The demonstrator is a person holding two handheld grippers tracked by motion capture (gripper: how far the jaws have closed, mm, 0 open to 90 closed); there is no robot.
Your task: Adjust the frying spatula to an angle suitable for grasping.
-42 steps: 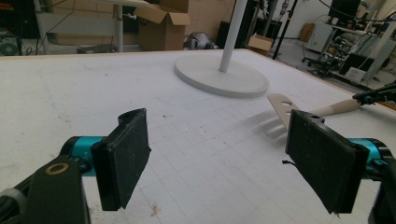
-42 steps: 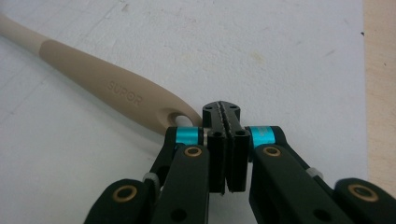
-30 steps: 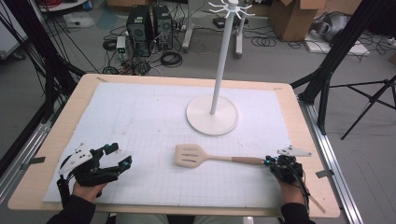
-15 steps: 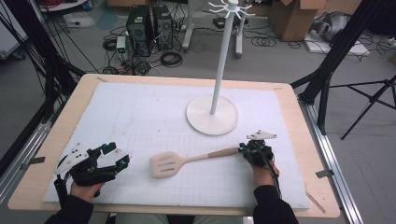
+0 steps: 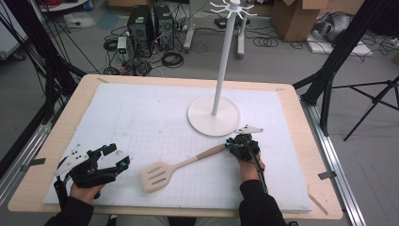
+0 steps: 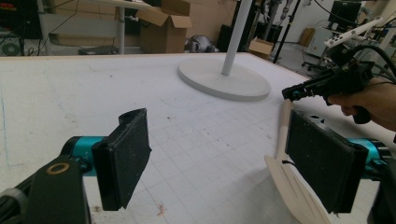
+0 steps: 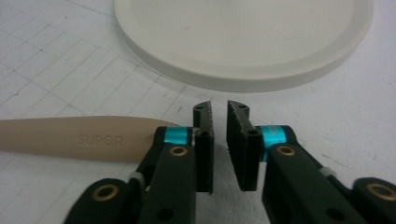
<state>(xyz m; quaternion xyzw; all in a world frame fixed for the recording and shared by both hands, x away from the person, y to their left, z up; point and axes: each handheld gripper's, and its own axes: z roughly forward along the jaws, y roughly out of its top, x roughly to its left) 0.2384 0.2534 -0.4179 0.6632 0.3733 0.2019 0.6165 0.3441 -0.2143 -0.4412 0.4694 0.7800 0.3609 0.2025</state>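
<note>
A beige slotted spatula lies on the white mat, head toward the front left and handle pointing up right. My right gripper sits at the handle's end. In the right gripper view its jaws stand almost together with nothing between them, and the handle lies against the outside of the left jaw. My left gripper rests at the front left, wide open and empty. The left gripper view shows the spatula head beside its right jaw.
A white hanging stand has its round base just beyond the right gripper and a tall pole with hooks on top. The gridded white mat covers the wooden table. Computers, cables and boxes lie on the floor beyond.
My right gripper has moved left and away from the table's right front corner toward the stand base. The spatula has slid left with it and turned, its head nearer the front. The left gripper stayed put.
</note>
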